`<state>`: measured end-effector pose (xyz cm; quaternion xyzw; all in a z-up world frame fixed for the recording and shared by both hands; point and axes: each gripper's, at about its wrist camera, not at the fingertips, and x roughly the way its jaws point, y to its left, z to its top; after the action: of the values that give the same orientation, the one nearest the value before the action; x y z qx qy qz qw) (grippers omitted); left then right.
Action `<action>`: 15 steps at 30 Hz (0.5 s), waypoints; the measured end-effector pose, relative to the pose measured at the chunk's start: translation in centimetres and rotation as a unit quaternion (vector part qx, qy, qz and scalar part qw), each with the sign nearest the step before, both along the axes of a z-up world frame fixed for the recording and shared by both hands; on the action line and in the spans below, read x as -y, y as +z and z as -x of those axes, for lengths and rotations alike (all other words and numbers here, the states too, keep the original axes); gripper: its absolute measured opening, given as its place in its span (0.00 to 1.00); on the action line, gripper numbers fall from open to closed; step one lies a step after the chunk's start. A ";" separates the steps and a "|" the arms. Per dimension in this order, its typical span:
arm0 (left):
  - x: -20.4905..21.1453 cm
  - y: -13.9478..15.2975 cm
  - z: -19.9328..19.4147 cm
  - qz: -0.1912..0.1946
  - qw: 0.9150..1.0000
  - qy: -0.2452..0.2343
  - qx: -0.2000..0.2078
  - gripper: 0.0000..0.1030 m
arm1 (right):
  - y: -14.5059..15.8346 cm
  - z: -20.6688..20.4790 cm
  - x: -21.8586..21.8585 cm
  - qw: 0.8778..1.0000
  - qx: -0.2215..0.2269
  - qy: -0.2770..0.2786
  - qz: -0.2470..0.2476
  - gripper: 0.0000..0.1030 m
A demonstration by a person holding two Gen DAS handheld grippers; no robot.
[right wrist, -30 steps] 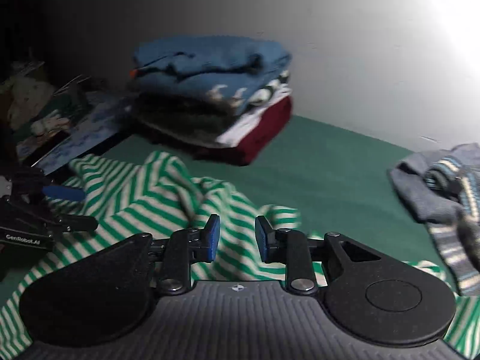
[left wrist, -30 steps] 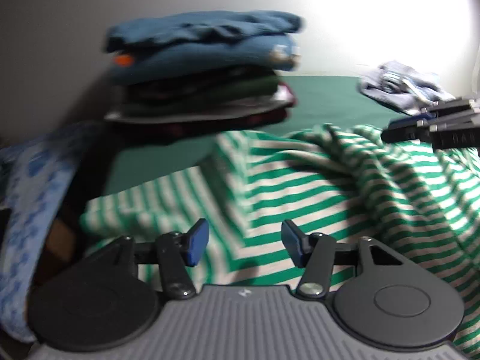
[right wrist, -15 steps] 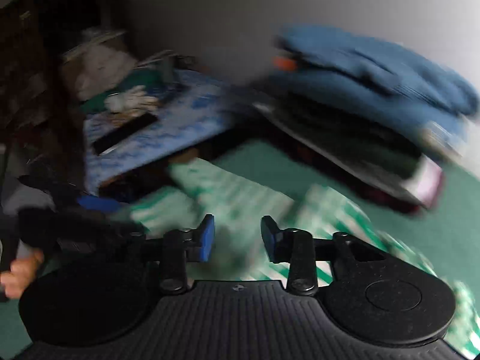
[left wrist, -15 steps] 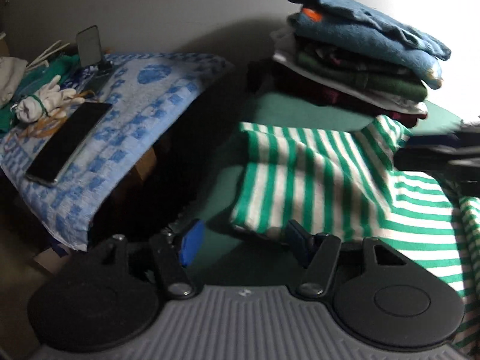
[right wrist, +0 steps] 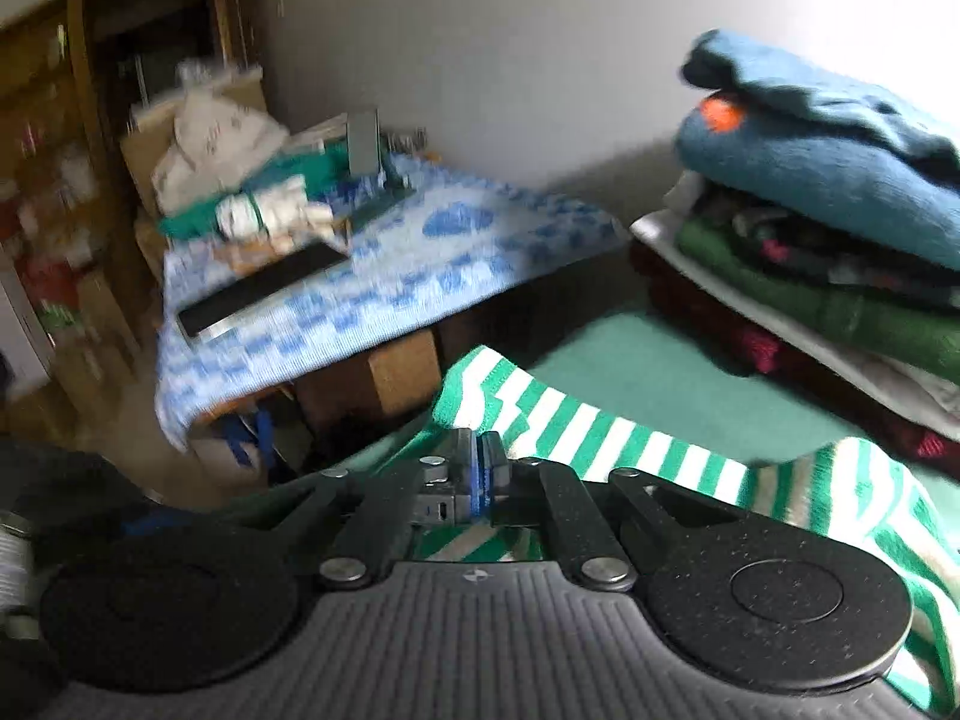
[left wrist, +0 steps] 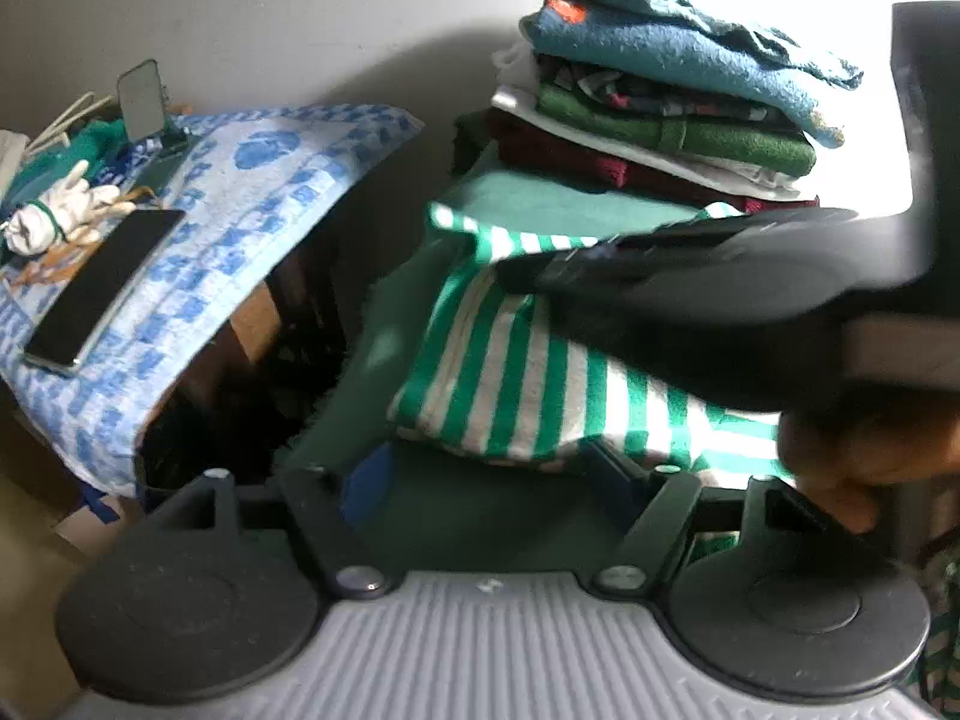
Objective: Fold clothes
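The right gripper (right wrist: 482, 471) is clenched on the near edge of the green-and-white striped knit garment (left wrist: 510, 384), while the left gripper (left wrist: 486, 480), jaws opening, grasps nothing.

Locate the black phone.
The black phone lies flat on the blue checked cloth, left in both wrist views, beside the white gloves.
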<state>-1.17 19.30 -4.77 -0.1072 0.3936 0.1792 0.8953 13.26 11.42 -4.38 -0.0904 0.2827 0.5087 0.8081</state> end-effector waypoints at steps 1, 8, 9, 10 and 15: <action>0.0 -0.1 -0.2 0.002 1.000 -0.001 0.004 0.75 | 0.4 -0.3 0.7 1.000 -0.007 -0.004 -0.010 0.02; -0.2 -0.1 -2.6 0.049 0.998 -0.028 0.037 0.59 | 2.7 -2.9 6.0 0.994 -0.065 -0.048 -0.077 0.02; -0.1 0.0 -3.1 0.058 0.997 -0.035 0.042 0.49 | 2.8 -3.2 6.7 0.992 -0.072 -0.055 -0.085 0.02; 0.1 0.0 -3.7 0.069 0.996 -0.043 0.047 0.46 | 3.0 -3.5 7.4 0.991 -0.080 -0.063 -0.091 0.02; 2.5 1.3 -6.1 0.089 0.989 -0.089 0.073 0.03 | 3.6 -4.3 11.3 0.984 -0.092 -0.102 -0.116 0.02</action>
<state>4.89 16.81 -3.48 -0.1635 0.3499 0.0545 0.9208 17.59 0.13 -0.78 0.0803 0.3025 0.4595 0.8312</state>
